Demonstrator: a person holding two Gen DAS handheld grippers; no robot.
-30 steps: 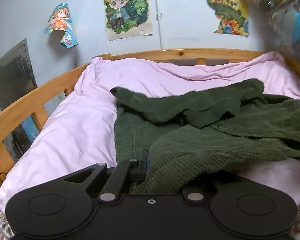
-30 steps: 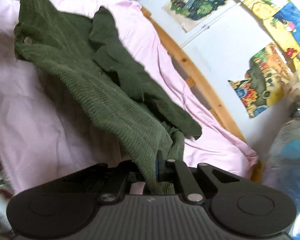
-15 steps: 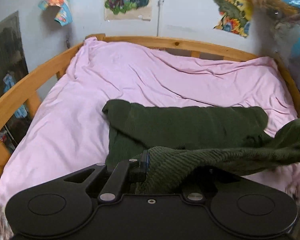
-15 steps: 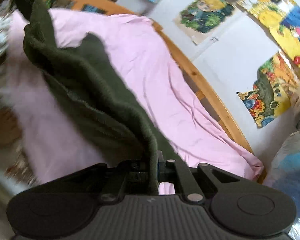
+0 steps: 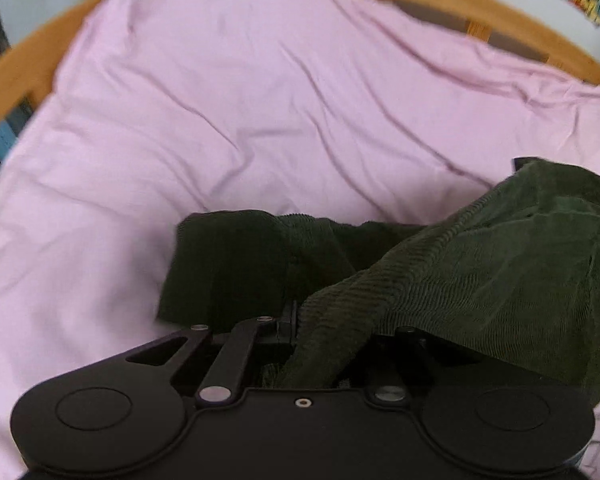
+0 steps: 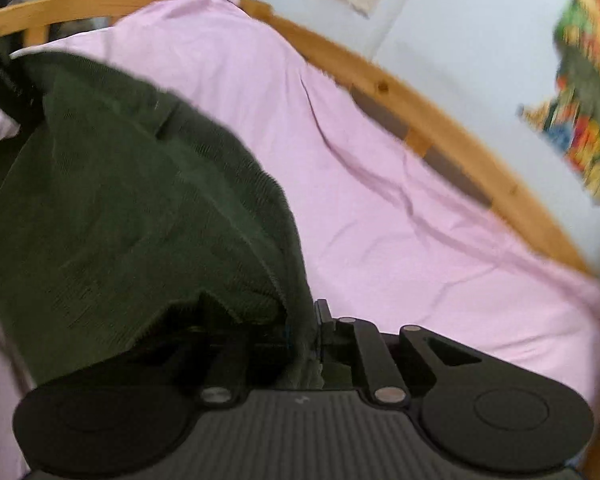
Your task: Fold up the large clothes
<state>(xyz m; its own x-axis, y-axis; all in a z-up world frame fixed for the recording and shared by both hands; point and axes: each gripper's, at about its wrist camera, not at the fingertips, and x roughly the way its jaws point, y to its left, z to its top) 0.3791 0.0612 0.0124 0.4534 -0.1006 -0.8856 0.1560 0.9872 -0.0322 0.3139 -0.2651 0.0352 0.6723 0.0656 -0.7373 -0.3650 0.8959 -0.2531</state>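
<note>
Both grippers have swept the dark green corduroy garment (image 5: 480,272) across the bed, so the cloth that lay spread over the middle of the pink sheet (image 5: 260,100) a second ago is now doubled over near its front edge. Nearest the left wrist camera, the left gripper (image 5: 296,320) is clenched on a ribbed edge of the garment, which drapes to the right over its far finger. A flat folded layer lies on the sheet just beyond the gripper. In the right wrist view, the right gripper (image 6: 312,324) has a hem of the same garment between its fingers; its jaws have just been opening a little, yet the pads still pinch the cloth. The cloth spreads up and left from there. Beyond the garment the wrinkled sheet lies bare up to the curved wooden bed rail (image 6: 400,92). Behind the rail, colourful posters (image 6: 584,120) hang blurred on the pale wall.
</note>
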